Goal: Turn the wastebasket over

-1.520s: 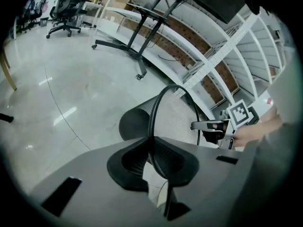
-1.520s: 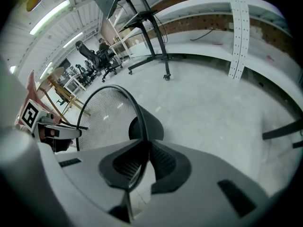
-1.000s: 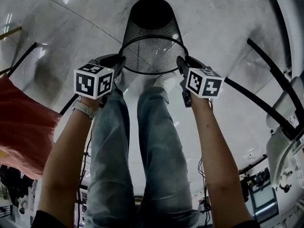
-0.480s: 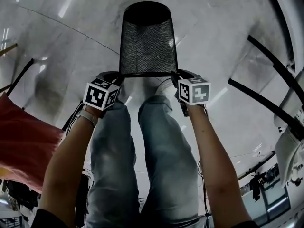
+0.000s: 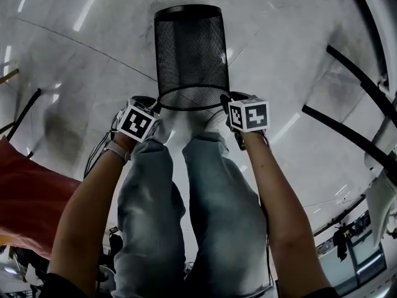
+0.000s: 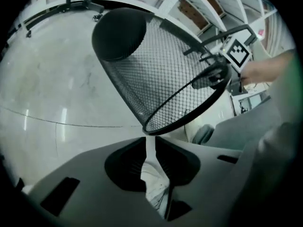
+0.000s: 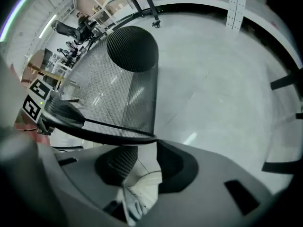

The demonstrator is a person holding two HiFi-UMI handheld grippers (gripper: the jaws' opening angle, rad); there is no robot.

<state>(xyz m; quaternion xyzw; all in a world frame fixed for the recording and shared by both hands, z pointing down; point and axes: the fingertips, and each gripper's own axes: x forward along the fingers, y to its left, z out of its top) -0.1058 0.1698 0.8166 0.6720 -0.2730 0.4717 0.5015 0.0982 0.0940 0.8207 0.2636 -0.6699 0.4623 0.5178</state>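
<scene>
Black mesh wastebasket (image 5: 191,54), rim clamped at opposite sides by left gripper (image 5: 155,106) and right gripper (image 5: 227,102), has dropped and tipped base-away above the floor (image 5: 298,54), probably mid-flip.

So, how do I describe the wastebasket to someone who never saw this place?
Above the pale floor, just ahead of the person's jeans, the left gripper and right gripper hold the wastebasket by its rim. It is the only black mesh thing there, a tapered cylinder.
</scene>
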